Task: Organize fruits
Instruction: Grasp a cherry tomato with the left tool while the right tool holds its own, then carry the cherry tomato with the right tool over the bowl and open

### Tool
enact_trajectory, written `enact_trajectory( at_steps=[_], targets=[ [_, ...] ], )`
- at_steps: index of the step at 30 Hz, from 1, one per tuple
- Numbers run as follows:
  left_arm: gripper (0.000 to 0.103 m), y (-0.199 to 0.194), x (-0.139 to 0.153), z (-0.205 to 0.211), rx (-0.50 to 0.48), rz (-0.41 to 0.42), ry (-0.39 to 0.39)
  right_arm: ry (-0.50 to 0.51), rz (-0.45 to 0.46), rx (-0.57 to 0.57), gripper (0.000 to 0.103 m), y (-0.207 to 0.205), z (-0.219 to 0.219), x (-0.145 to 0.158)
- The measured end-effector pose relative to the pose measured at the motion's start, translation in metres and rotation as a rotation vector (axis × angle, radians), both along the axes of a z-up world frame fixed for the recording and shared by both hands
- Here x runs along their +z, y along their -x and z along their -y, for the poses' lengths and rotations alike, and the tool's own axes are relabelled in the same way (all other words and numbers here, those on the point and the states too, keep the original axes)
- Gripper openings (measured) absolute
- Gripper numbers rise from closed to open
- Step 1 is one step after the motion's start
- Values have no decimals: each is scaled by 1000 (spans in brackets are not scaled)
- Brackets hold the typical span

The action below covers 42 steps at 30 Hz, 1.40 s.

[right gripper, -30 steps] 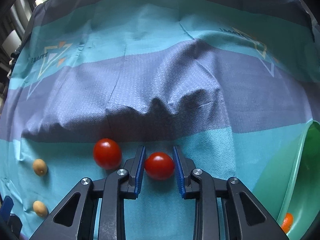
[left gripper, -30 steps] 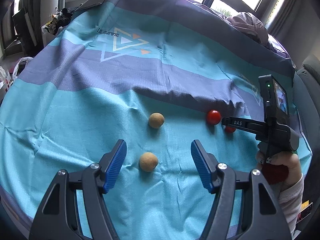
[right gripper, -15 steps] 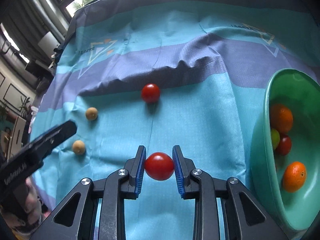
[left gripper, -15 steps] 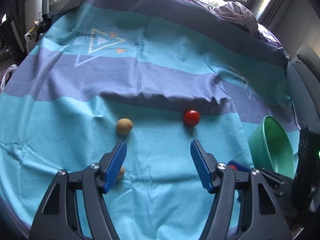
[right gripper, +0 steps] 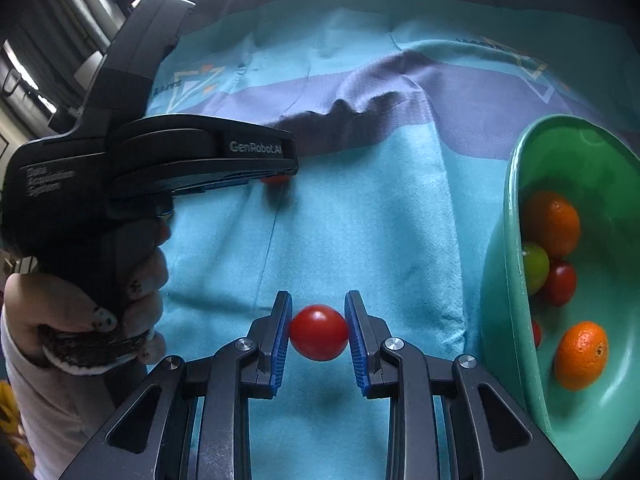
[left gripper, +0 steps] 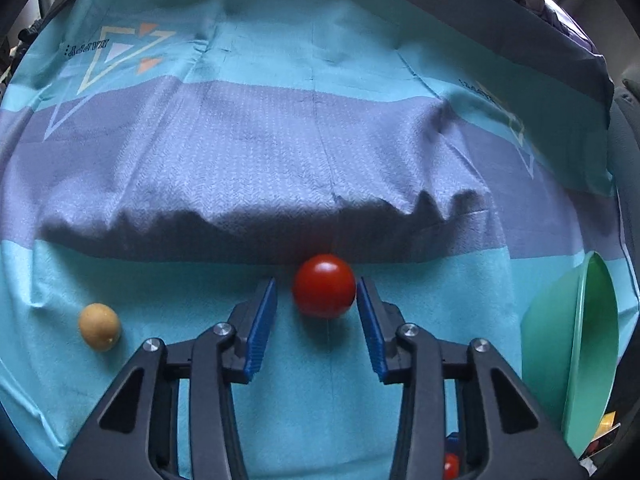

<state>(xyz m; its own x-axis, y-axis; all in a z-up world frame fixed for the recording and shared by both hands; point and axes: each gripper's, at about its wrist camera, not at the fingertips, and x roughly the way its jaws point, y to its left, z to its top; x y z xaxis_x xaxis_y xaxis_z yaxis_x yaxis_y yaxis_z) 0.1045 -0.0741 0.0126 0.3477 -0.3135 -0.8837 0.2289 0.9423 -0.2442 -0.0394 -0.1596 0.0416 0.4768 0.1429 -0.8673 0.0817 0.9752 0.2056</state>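
At lower centre of the right view, the right gripper [right gripper: 318, 338] clamps a tomato [right gripper: 319, 332] bound for the green bowl [right gripper: 505, 264], while the left gripper [left gripper: 316, 314] brackets, jaws agape, another tomato [left gripper: 324, 291] on the cloth [left gripper: 280, 140].

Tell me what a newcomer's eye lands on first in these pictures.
First, the red tomato clamped in the right gripper above the teal cloth. Next, a second tomato on the cloth between the open pads of the left gripper. At the right stands a green bowl holding oranges and more fruit.
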Motion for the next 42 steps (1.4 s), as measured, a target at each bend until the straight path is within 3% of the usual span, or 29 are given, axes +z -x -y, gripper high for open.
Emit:
enact_trajectory(
  at_steps=[4,11,20,28,35,42],
  targets=[
    [30,-1,-1,2,6,45,-12,-16,0,13,29,0,-1,-1],
    [29,12,10,-13,43,75,7,-11,-8,15,29,-1,-3,-4],
    [30,90,56,-78,63,226,25,-18,-5,28,29,-1,-6,-4],
    [30,143,50,-104,71,250,48,-6,-24,23,29,-3,-10,-8],
    [30,149,36,-102,64,222,58,27,-45,17,29,-5,-14,-14],
    [30,159,54,-91,40,269,67,15,18,23,29,3,-15,6]
  ],
)
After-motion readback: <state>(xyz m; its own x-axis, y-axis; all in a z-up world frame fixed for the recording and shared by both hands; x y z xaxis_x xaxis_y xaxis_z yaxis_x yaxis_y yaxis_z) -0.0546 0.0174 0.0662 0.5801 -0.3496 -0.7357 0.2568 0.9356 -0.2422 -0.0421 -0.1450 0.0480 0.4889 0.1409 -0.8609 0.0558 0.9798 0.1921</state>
